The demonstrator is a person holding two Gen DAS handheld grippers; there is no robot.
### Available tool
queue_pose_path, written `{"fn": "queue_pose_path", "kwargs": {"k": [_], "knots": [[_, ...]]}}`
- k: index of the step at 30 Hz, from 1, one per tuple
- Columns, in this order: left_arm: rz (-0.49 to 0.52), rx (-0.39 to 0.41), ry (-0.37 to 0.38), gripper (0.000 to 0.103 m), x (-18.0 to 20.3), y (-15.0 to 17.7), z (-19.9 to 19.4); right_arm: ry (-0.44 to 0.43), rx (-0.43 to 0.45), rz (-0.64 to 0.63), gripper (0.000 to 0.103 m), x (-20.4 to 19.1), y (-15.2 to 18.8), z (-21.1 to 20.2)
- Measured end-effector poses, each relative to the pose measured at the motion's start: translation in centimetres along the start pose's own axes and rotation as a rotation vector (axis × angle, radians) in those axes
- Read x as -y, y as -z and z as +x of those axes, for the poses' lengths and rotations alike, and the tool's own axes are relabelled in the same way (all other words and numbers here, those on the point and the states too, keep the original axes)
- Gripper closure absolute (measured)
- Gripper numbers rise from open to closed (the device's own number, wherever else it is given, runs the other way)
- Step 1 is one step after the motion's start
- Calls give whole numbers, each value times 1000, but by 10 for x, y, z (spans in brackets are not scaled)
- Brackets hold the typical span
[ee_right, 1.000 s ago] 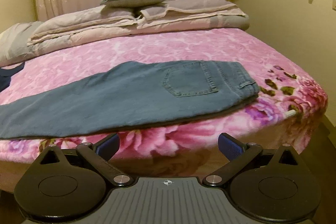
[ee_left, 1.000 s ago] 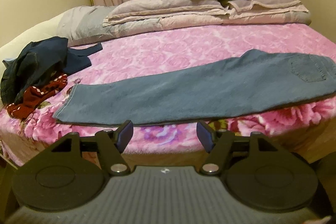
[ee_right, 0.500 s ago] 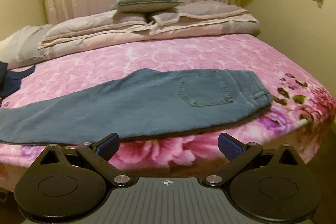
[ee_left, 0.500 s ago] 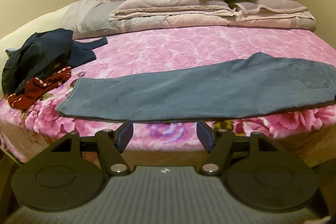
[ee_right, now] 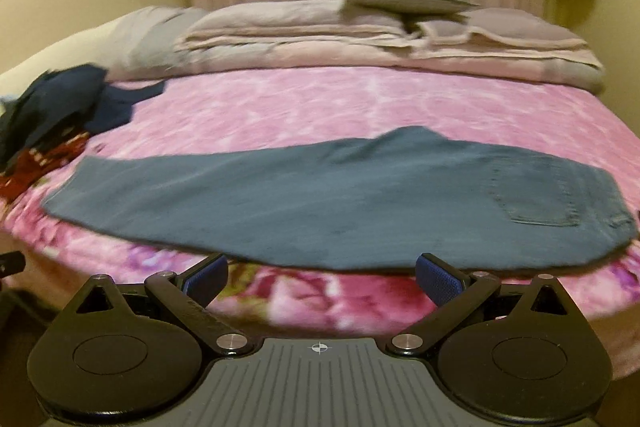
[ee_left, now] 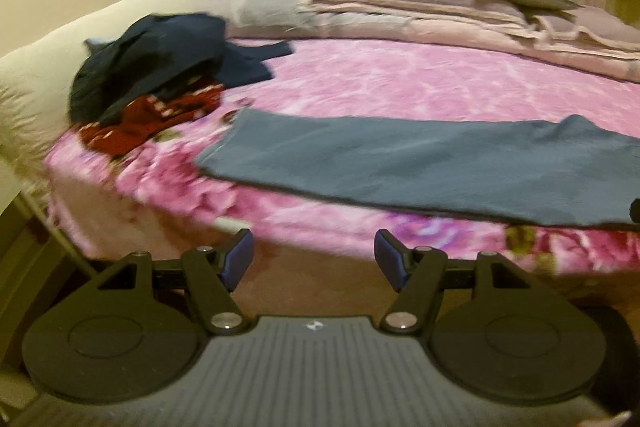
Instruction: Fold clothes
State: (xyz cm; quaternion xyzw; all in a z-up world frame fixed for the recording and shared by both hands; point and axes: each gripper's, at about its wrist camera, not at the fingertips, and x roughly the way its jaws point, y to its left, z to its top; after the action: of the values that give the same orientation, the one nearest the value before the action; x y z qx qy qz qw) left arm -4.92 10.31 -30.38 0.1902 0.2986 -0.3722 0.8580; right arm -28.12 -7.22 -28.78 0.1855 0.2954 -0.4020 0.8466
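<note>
A: Where are the jeans (ee_right: 340,203)?

B: Flat along the near edge of the bed (ee_right: 360,99), across the middle of both views, hem at left, pocket at right.

A: The grippers?

B: Left gripper (ee_left: 314,259) and right gripper (ee_right: 322,277) both have fingers spread, empty, short of the cloth.

A: Risks?

B: Pinching one layer only, or snagging the floral blanket (ee_left: 400,87). A tug might slide the jeans off the edge, toward the dark clothes pile (ee_left: 160,67) at upper left.
</note>
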Motion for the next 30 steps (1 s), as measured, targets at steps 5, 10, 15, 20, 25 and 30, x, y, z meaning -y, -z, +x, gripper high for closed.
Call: {"fn": "queue_pose_path", "kwargs": {"k": [5,10,15,20,25,30], "knots": [[-39,-23,-47,40,-23,5,2,-42,-10,-44,1,-19,-2,9],[-48,-28,-45,40,-28,3,9,-45,-15,-53,1,-23,-3,18],[-172,-35,82,40,-48,-7,35,-16,-16,-4,1,-3,-7,32],[-521,-49,265,40,-95,-11,90,20,-5,107,1,36,-11,40],[-849,-96,326,41,-134,-7,158,75,-38,255,1,80,-18,59],[-932,-125,272,42,-144,-11,205,108,-72,342,1,105,-25,76]]}}
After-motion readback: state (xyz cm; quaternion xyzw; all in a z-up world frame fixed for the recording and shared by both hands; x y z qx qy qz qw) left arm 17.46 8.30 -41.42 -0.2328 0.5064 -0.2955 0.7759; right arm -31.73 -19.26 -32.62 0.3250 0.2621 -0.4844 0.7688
